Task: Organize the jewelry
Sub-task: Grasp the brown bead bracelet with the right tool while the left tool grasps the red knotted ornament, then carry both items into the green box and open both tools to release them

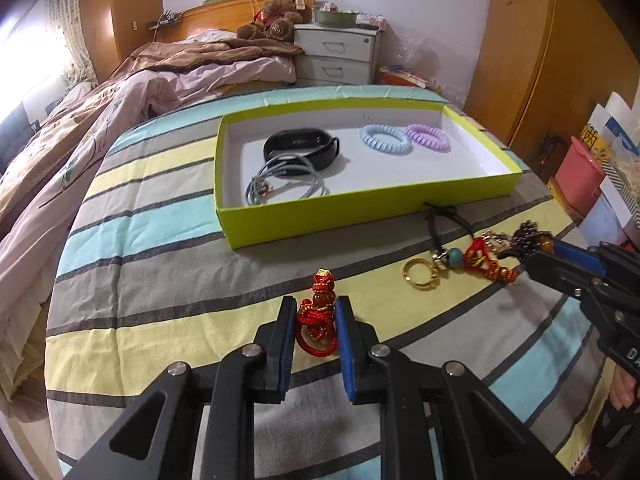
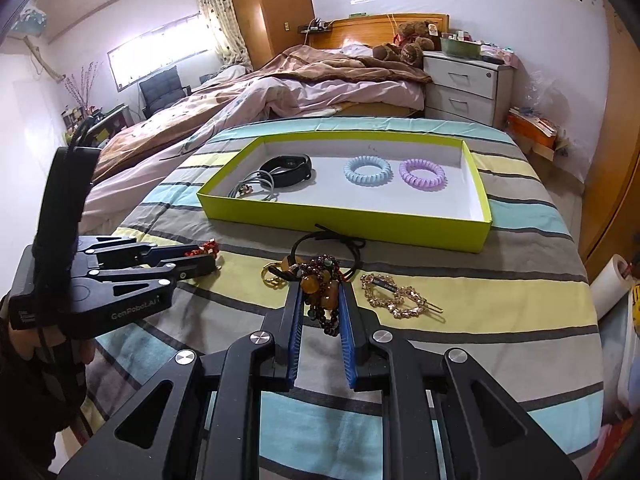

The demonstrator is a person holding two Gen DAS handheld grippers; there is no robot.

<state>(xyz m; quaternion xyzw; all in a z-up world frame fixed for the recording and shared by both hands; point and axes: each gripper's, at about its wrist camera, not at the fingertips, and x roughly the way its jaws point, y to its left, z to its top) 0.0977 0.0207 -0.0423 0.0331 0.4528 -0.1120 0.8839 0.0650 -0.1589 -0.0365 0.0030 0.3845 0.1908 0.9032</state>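
My left gripper [image 1: 315, 307] is shut on a red knotted charm [image 1: 316, 322] with a gold-red figure on top, on the striped bedspread. My right gripper [image 2: 320, 294] is shut on an amber and dark bead bracelet [image 2: 322, 294]; it also shows at the right in the left wrist view [image 1: 532, 254]. A lime-green box [image 1: 496, 184] holds a black wristband [image 1: 302, 148], a grey cord [image 1: 280, 186], a blue coil hair tie [image 1: 385, 139] and a purple coil hair tie [image 1: 428, 138]. A gold ring with red tassel charm [image 1: 424, 276] lies by the box.
A rhinestone hair clip [image 2: 396, 296] and a black hair tie [image 2: 332, 246] lie on the bedspread in front of the box [image 2: 352, 226]. A rumpled quilt [image 2: 280, 92] lies at the left. White drawers [image 2: 466, 86] stand behind. Bins [image 1: 580, 172] stand at the right.
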